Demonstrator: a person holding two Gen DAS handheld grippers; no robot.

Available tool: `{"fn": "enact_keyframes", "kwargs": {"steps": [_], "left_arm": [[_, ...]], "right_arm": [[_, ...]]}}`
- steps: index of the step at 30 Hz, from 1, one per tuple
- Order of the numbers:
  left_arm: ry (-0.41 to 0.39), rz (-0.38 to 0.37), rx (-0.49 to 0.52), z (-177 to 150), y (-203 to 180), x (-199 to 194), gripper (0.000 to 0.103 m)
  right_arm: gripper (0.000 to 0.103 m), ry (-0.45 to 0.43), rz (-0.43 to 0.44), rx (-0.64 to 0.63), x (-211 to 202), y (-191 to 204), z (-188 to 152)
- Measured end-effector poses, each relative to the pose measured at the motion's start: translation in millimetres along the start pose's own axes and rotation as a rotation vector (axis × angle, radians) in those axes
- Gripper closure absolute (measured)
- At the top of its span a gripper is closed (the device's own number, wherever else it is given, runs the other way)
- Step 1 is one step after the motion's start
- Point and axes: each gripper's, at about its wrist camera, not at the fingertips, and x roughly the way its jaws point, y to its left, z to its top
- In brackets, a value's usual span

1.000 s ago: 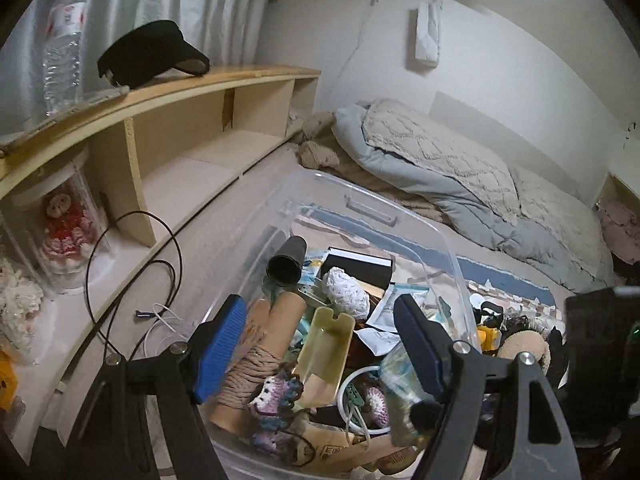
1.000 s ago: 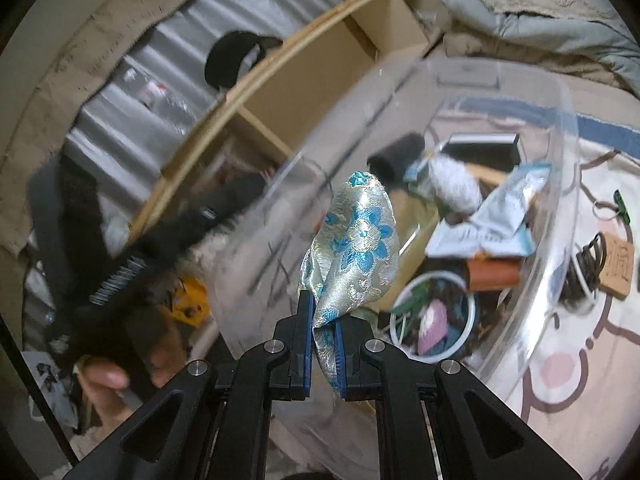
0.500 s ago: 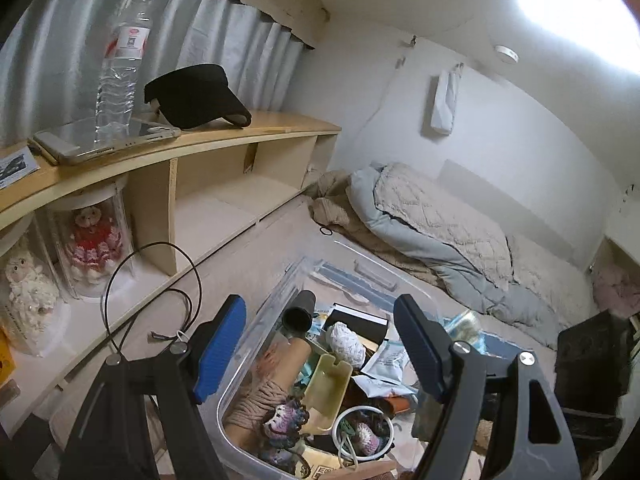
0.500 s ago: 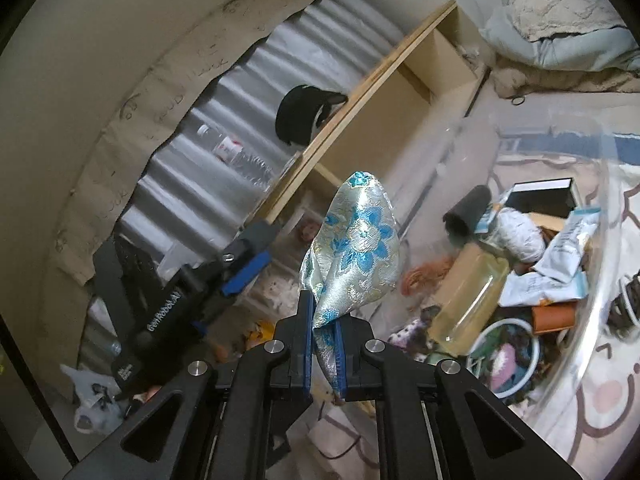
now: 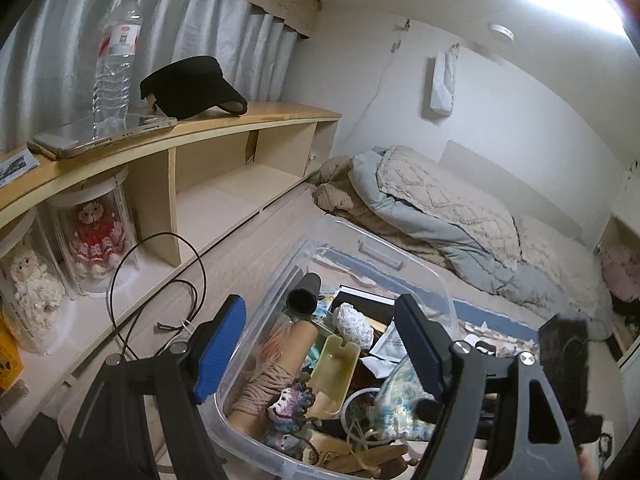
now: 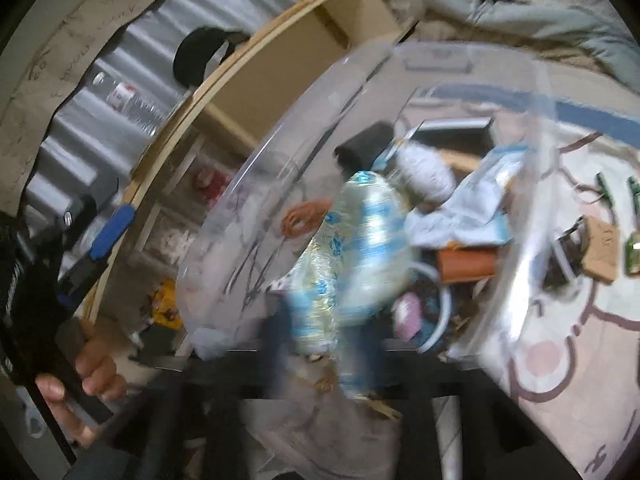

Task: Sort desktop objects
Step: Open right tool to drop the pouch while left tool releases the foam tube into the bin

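Clearly the clear plastic bin (image 5: pixel 416 276) is the landmark for everything: it sits on the floor beside the wooden shelf (image 5: pixel 224 128), with the bedding (image 5: pixel 460 208) beyond its far end. Half a second ago the right wrist view looked across the room from well above the bin; now the bin's curved wall fills that view, so the right gripper (image 6: pixel 320 344) has swung back down toward the bin's near end. Its brocade pouch (image 6: pixel 352 248) (silver with blue flowers) now hangs over the bin's contents, smeared by motion. The fingers are too blurred to say whether they are clamped on the pouch or letting go, though a second ago they were pinched on its lower edge. My reading is that the pouch is being delivered into the bin, so this item's sorting is nearly finished.

The left gripper (image 5: pixel 320 344) hovers above the bin's near-left corner, its blue pads (image 5: pixel 220 344) spread wide with nothing between them. Within the bin, from big to small: a cardboard tube (image 5: pixel 296 344), a yellowish case (image 5: pixel 334 372), a white yarn ball (image 5: pixel 354 324).
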Motion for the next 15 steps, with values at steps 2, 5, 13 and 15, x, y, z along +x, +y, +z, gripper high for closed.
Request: {"fn": "enact_keyframes", "kwargs": {"steps": [2,5,13,15], "left_arm": [[-0.009,0.008,0.005,-1.5,-2.3,-1.5,0.018],[-0.019,0.017,0.02,-2.6,-6.6,-4.1,0.016],[-0.026,0.038,0.077,-8.3,-20.4,-11.7,0.016],[-0.027,0.042,0.089,-9.6,-23.9,-13.6,0.015]], "right_arm": [[0.007,-0.048,-0.001,0.011,-9.4,-3.8,2.2],[0.007,-0.103,0.02,0.006,-24.6,-6.3,6.0],[0.0,-0.156,0.069,-0.032,-37.0,0.5,5.2],[0.0,-0.173,0.069,-0.041,-40.8,2.5,4.9]]}}
